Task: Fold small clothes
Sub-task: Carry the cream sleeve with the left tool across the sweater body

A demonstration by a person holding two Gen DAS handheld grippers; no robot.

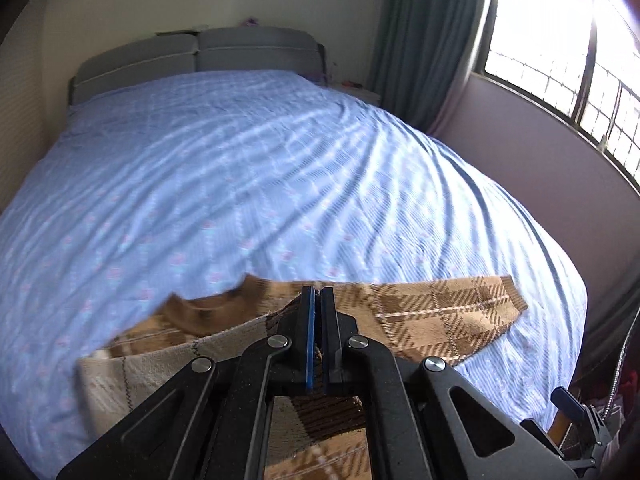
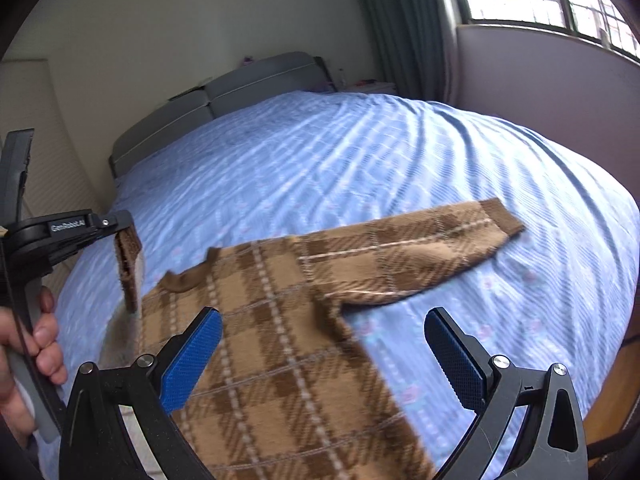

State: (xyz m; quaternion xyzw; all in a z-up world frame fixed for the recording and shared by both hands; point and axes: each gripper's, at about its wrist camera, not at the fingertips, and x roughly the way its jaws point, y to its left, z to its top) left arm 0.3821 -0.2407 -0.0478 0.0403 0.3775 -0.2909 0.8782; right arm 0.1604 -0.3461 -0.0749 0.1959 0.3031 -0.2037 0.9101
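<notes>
A small brown plaid sweater (image 2: 280,344) lies face up on the blue bedspread (image 2: 360,152), one sleeve (image 2: 432,244) stretched out to the right. My left gripper (image 1: 318,292) is shut on a brown sleeve end (image 1: 318,354), lifted over the sweater's body (image 1: 440,316). The right wrist view shows the left gripper (image 2: 116,228) at the left edge, the pinched sleeve end (image 2: 129,268) hanging from it, with a person's hand (image 2: 40,340) on its handle. My right gripper (image 2: 323,314) stands open above the sweater's chest, nothing between its blue pads (image 2: 192,360).
A grey headboard (image 1: 196,54) closes the bed's far end. Green curtains (image 1: 424,40) and a bright window (image 1: 560,40) stand at the right, above a low wall (image 1: 540,160). A small nightstand (image 2: 368,88) sits in the far corner. The bed's near right edge (image 1: 576,340) drops to the floor.
</notes>
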